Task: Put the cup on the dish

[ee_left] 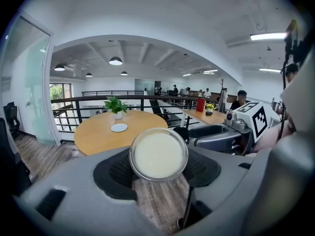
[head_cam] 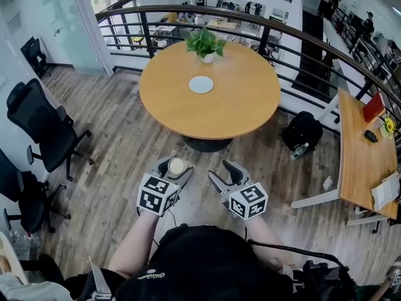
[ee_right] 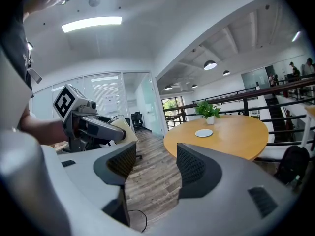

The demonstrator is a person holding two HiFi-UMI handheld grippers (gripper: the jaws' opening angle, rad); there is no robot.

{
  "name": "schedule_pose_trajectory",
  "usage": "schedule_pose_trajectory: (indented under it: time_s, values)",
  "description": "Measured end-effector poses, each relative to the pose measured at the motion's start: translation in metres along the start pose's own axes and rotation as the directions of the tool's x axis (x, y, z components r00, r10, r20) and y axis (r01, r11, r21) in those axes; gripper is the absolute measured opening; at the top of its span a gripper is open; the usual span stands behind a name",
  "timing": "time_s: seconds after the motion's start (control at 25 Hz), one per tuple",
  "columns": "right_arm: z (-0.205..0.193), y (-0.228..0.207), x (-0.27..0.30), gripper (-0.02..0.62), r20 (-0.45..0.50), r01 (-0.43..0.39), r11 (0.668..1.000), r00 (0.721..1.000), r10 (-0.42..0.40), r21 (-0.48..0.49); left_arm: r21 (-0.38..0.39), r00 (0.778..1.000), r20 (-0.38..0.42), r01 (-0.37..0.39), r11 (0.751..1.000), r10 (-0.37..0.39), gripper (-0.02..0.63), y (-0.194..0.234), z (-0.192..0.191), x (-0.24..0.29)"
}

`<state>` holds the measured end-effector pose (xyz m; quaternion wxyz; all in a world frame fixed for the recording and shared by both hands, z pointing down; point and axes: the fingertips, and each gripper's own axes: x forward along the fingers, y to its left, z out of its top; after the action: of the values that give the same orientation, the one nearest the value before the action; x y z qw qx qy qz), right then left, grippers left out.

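Note:
My left gripper is shut on a clear cup with a cream-coloured inside, held over the wooden floor in front of the round table. In the left gripper view the cup sits between the two dark pads, mouth towards the camera. The small white dish lies near the middle of the round wooden table, well beyond both grippers; it also shows as a dish in the left gripper view and a dish in the right gripper view. My right gripper stands open and empty beside the left one.
A potted green plant stands at the table's far edge, behind the dish. A curved black railing runs behind the table. Black office chairs stand at the left, a long desk at the right, a black bag on the floor.

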<state>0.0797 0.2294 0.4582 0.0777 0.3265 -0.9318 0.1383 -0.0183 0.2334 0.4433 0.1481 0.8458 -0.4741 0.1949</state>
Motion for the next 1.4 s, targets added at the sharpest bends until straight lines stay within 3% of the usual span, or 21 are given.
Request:
schedule_pose_trajectory:
  time_s: [0.6,0.96,1.4]
  values:
    - [0.008,-0.023,-0.014,0.242,0.020,-0.040,0.997,0.999,0.041,-0.061,0.018,0.999,0.023,-0.039,0.999,0.038,0.264,-0.022,0.013,0.025]
    - [0.015,-0.037,0.013,0.243,0.005,-0.052,0.994,0.999,0.053,-0.091,0.013,0.998,0.042,-0.051,0.999,0.050,0.264,0.002,0.021,0.043]
    - [0.033,-0.072,0.080,0.243,-0.022,-0.055,0.994,0.998,0.053,-0.092,0.007,0.998,0.035,-0.049,0.999,0.048,0.264,0.062,0.042,0.083]
